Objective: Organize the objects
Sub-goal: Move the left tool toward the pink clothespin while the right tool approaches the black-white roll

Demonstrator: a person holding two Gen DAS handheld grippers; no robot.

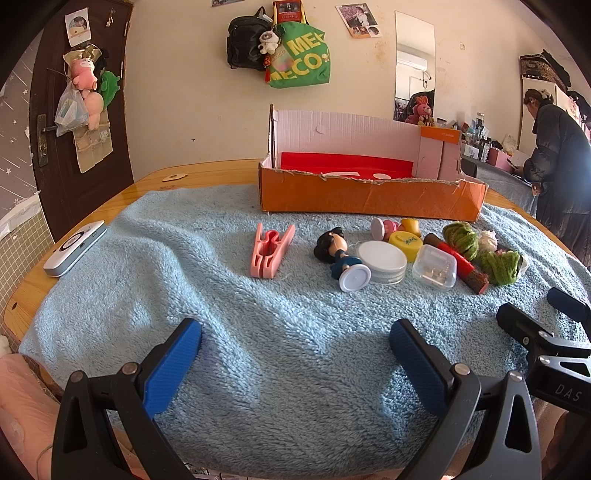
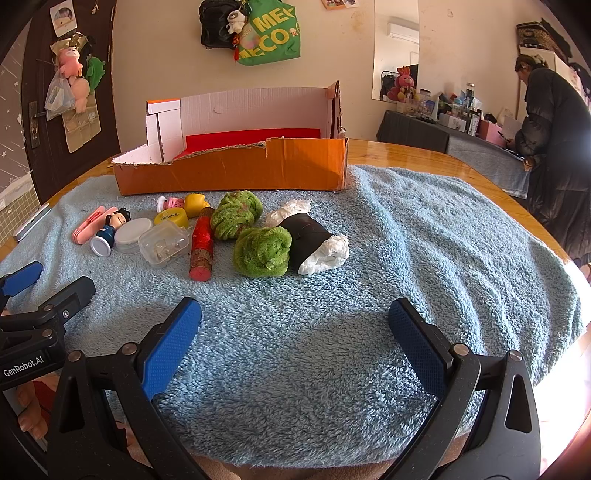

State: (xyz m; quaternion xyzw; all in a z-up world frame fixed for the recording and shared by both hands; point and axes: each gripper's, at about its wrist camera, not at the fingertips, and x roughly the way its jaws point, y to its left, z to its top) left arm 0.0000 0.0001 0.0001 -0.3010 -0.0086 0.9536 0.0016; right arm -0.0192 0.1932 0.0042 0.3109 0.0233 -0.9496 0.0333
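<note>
Lying before one box (image 2: 236, 170): two green bundles (image 2: 262, 251), one figurine (image 1: 338, 254).

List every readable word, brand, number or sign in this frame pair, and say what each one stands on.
"GenRobot.AI": on the left gripper body, seen in the right wrist view.
"DAS": on the right gripper body, cut off at the picture edge.
"ME" over "MECO": on the green bag, partly hidden.
Yellow cap: dark scribble, unreadable.
Orange box flap print, red card above the bag, wall photos: too small to read.
</note>
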